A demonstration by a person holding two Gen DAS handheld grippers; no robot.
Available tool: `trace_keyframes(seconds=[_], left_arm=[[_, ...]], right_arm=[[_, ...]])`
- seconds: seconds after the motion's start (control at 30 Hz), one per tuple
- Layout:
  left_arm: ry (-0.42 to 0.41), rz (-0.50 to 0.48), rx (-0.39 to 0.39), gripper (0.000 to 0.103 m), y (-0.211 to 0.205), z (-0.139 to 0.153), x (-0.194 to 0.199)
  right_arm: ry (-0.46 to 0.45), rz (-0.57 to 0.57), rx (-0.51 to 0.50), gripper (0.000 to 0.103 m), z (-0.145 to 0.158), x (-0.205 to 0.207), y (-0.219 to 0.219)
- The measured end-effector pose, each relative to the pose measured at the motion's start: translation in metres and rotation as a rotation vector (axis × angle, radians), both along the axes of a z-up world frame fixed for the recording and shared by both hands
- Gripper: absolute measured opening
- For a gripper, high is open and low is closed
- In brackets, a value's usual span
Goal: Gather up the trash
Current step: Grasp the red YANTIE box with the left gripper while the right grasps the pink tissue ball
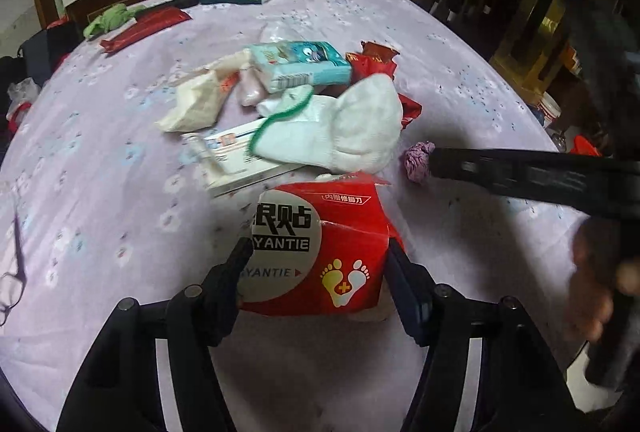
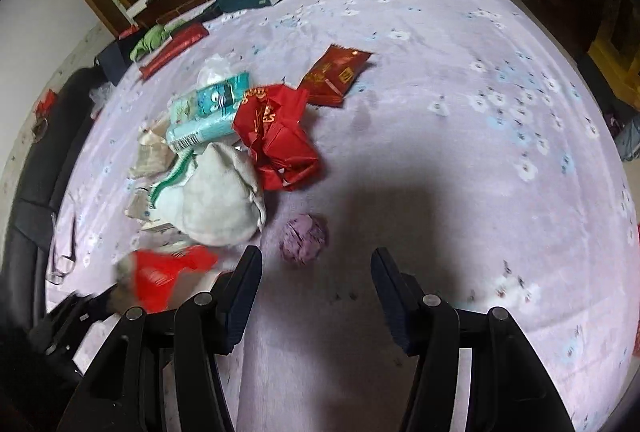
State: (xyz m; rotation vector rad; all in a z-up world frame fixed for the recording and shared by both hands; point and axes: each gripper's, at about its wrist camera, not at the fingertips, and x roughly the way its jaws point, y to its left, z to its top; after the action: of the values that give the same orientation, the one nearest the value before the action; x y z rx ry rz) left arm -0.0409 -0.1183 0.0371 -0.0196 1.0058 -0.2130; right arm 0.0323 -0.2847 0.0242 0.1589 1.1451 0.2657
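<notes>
Left gripper (image 1: 318, 254) clamped on red foot-patch box (image 1: 320, 252), box between fingers, above lilac tablecloth (image 1: 100, 191). Right gripper (image 2: 316, 264) wide apart, empty; crumpled purple wad (image 2: 304, 238) just ahead between fingertips.

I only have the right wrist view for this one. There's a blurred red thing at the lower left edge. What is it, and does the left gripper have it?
Observer: The left wrist view shows it sharply. It is a red box, and the left gripper is shut on it, one finger on each side.
Operator: Any print to identify it?
Observer: Yes, the letters YANTIE and two yellow footprints on its front face.
Operator: How does my open right gripper look from there?
Observer: One of its fingers shows side-on, with its tip right beside the purple wad.
</notes>
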Motion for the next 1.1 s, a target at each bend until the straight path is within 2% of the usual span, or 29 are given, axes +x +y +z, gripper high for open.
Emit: trace_keyframes(seconds=[0.07, 0.2, 0.23, 0.4, 0.73, 0.9, 1.1], left_arm=[[-0.014, 0.004, 0.0, 0.063, 0.006, 0.005, -0.008], [-0.027, 0.018, -0.011, 0.064, 0.017, 0.014, -0.018], [-0.03, 0.021, -0.008, 0.064, 0.02, 0.015, -0.02], [-0.046, 0.033, -0.002, 0.064, 0.027, 0.021, -0.029], [-0.12, 0.042, 0.032, 0.064, 0.019, 0.039, -0.047], [-0.149, 0.022, 0.056, 0.064, 0.005, 0.045, -0.046], [-0.17, -0.01, 0.083, 0.064, -0.015, 0.049, -0.045]], right_arm=[[0.014, 0.009, -0.026, 0.047, -0.007, 0.006, 0.007], [0.007, 0.007, -0.056, 0.037, -0.015, 0.01, 0.017], [0.002, 0.012, -0.068, 0.029, -0.015, 0.011, 0.02], [-0.015, -0.007, -0.066, 0.028, -0.008, 0.001, 0.015], [-0.151, -0.045, -0.105, 0.028, 0.043, -0.086, -0.012], [-0.161, -0.068, -0.13, 0.028, 0.045, -0.112, -0.023], [-0.167, -0.097, -0.128, 0.028, 0.048, -0.122, -0.036]])
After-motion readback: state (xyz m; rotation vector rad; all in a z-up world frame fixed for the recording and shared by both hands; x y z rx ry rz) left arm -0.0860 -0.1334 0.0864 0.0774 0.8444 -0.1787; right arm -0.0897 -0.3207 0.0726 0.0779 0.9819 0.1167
